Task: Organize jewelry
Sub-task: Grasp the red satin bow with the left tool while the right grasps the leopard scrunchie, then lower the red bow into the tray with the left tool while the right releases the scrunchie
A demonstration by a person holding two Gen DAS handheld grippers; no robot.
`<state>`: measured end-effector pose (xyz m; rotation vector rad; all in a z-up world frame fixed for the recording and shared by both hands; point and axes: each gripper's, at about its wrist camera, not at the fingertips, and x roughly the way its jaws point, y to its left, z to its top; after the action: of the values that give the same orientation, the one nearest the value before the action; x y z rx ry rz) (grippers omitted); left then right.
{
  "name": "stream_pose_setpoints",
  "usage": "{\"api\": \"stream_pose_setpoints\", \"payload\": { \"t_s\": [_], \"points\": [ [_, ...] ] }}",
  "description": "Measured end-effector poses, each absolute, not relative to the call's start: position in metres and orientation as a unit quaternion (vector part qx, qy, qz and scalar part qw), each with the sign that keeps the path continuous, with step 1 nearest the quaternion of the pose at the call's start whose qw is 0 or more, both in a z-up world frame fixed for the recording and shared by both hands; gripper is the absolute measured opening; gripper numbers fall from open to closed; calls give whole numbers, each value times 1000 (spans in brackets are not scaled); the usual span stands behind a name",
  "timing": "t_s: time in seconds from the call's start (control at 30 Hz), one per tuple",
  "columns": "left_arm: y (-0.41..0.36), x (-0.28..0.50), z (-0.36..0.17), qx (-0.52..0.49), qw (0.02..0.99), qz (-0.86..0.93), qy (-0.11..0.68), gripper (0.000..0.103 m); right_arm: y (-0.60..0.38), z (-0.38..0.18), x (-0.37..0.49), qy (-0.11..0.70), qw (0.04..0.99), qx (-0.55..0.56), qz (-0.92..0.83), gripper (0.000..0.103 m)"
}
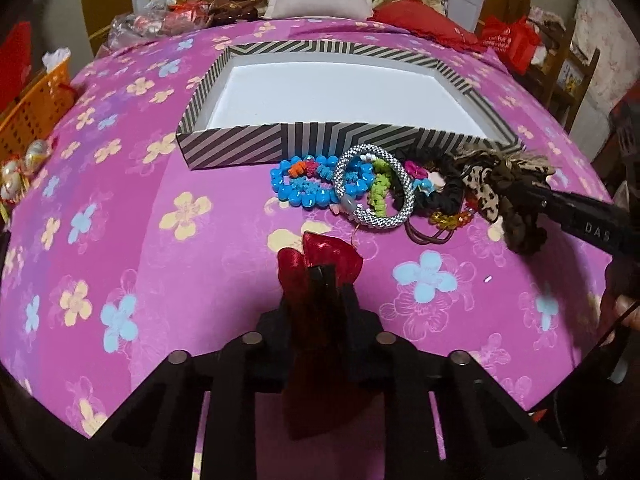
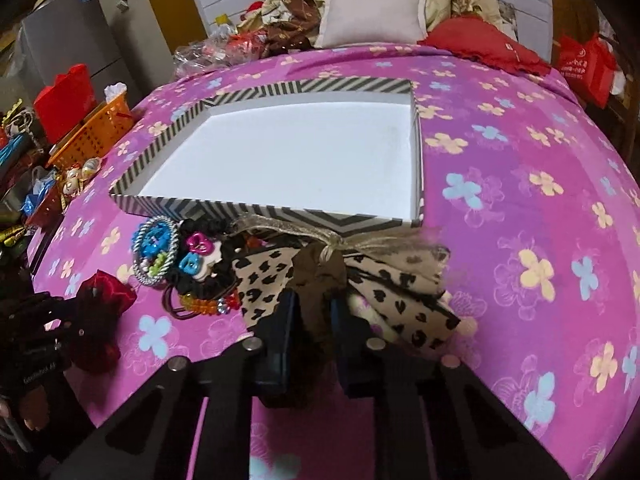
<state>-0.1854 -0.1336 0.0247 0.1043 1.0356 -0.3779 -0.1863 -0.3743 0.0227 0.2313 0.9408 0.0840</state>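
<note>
While both grippers are sitting clamped, left gripper [image 1: 322,276] is pinching a glossy red satin bow [image 1: 320,254], right gripper [image 2: 314,306] is squeezing a ruffled brown scrunchie [image 2: 318,270] with leopard-print tails (long axis lying sideways). Beaded bracelets [image 1: 308,184] and a silver rope bangle [image 1: 374,186] are piling against the striped cardboard box [image 1: 240,142] on the floral pink sheet [image 1: 140,208].

My striped box [image 1: 256,142] sits open, white inside; the jewelry pile [image 1: 360,184] lies tangled on the bedspread against its near wall.
</note>
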Motion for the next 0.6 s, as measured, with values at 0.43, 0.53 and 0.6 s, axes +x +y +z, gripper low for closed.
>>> {"api": "stream_pose_setpoints", "payload": {
  "t_s": [0.43, 0.53, 0.6],
  "points": [
    [-121, -181, 69, 29, 875, -184, 447, 0, -380, 82, -206, 393, 911, 114, 45, 14],
    [-117, -172, 76, 23, 878, -180, 442, 0, -381, 88, -204, 386, 914, 112, 46, 14],
    [-116, -166, 81, 25, 883, -176, 435, 0, -381, 91, -201, 383, 916, 110, 46, 14]
  ]
}}
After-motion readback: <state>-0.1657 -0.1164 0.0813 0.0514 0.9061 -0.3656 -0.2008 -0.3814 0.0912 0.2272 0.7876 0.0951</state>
